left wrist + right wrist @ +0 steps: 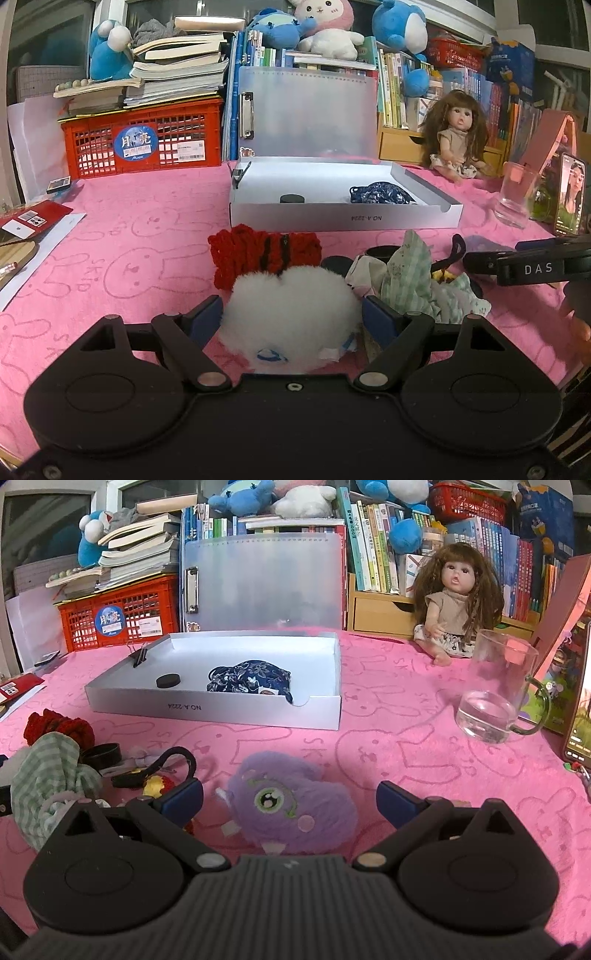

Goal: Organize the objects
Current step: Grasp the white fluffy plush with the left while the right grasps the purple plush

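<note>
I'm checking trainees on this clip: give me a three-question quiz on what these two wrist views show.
1. True or false: the white box already holds a dark blue floral pouch and a black disc.
2. Which fluffy toy lies between the right gripper's fingers? A white, B purple, C red.
3. Fill in: the glass mug stands on the pink cloth in front of the ____.

Key: 1 true. 2 B, the purple toy; the white toy is at the left gripper. 3 doll.
</note>
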{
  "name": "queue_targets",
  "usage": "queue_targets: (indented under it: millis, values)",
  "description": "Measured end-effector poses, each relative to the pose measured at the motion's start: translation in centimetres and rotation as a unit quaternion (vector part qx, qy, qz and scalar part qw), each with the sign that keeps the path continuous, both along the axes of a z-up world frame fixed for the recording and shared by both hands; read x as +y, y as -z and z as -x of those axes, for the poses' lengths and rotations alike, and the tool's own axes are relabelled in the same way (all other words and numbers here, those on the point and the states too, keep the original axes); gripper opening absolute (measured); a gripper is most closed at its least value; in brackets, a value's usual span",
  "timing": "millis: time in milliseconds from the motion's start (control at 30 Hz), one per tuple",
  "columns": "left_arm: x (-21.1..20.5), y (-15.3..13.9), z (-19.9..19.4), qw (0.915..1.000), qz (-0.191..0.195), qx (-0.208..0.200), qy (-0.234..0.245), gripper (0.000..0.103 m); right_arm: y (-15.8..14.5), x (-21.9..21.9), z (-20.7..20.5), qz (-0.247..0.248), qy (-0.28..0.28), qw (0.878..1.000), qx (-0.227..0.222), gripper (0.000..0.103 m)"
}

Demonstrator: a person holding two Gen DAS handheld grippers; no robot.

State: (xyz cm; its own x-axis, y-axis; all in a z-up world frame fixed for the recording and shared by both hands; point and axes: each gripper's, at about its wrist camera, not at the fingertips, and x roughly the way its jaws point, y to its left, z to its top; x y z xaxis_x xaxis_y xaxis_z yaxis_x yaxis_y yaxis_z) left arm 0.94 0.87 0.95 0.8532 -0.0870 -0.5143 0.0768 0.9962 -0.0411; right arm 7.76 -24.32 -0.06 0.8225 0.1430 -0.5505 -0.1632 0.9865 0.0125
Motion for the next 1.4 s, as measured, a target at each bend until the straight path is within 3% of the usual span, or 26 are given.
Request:
queue_targets:
  millis: [700, 800, 933, 1033, 1233, 1300, 1367, 1400]
  values:
    - [-0.1, 0.5, -0.3, 1.0, -0.004, 0.0, -0.007, 0.079, 0.3, 0.4, -0.1, -0.005, -0.002, 1.0, 0.009, 0.102]
    - [0.2, 0.3, 0.0, 0.9999, 0.008, -0.009, -0.01, 0.07, 0.4, 0.4, 0.0, -0.012, -0.004, 1.0, 0.012, 0.095]
    - [0.3, -0.1, 0.3, 0.9996, 0.017, -0.021, -0.008, 0.061, 0.3, 0.5, 0.1, -0.002, 0.008, 1.0, 0.009, 0.074]
    - [0.2, -0.7, 0.6, 0.9992, 0.016, -0.035, -0.007, 0.049, 0.1, 0.2, 0.2, -0.015, 0.01, 1.0, 0.005, 0.072]
    - [-0.2, -1.4, 0.8, 0.9987, 0.017, -0.048, 0.0, 0.034, -0.7, 0.3, 0.8, -0.017, 0.008, 1.0, -0.017, 0.071]
    - [-0.3, -1.2, 0.9, 0.9987, 0.012, -0.05, -0.005, 0.04, -0.8, 0.4, 0.9, -0.017, 0.004, 1.0, -0.021, 0.071]
    - [-0.4, -1.0, 0.8, 0.9989, 0.007, -0.045, -0.009, 0.058, -0.8, 0.5, 0.9, -0.016, 0.003, 1.0, -0.021, 0.071]
    - [-0.3, -0.9, 0.8, 0.999, 0.007, -0.043, -0.011, 0.062, -0.7, 0.6, 0.8, -0.015, 0.002, 1.0, -0.02, 0.071]
